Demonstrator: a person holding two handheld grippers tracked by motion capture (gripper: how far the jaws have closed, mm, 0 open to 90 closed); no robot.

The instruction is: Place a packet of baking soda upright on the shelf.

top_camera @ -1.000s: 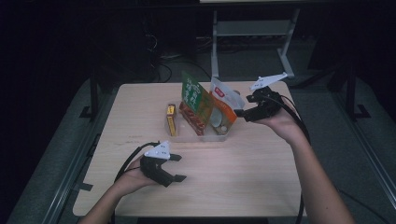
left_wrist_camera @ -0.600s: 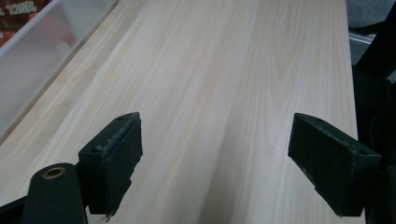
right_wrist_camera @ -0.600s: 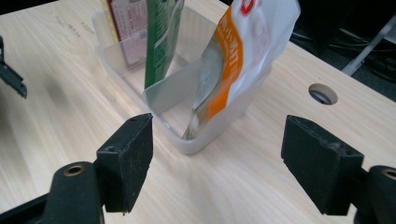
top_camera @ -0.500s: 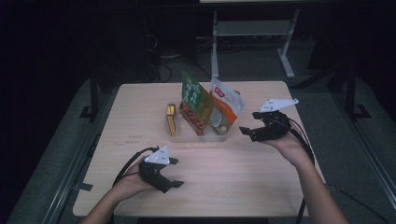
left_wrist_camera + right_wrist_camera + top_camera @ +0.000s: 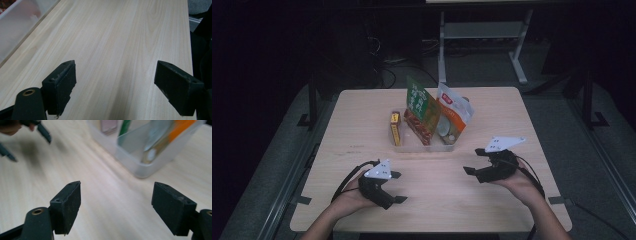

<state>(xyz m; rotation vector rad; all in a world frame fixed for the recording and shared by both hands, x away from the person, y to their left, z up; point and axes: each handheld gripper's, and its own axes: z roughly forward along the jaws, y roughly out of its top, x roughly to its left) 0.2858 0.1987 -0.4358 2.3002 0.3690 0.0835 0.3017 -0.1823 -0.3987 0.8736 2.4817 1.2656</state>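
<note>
L gripper and R gripper: jaws apart, nothing between, R's just opening further; both over bare desk near clear bin w/ snack bags.

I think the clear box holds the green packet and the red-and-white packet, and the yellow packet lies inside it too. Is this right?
Not quite. The yellow packet lies on the table outside the clear box, beside its left wall. The green packet and the red-and-white packet do stand inside the box. The high view shows this.
</note>
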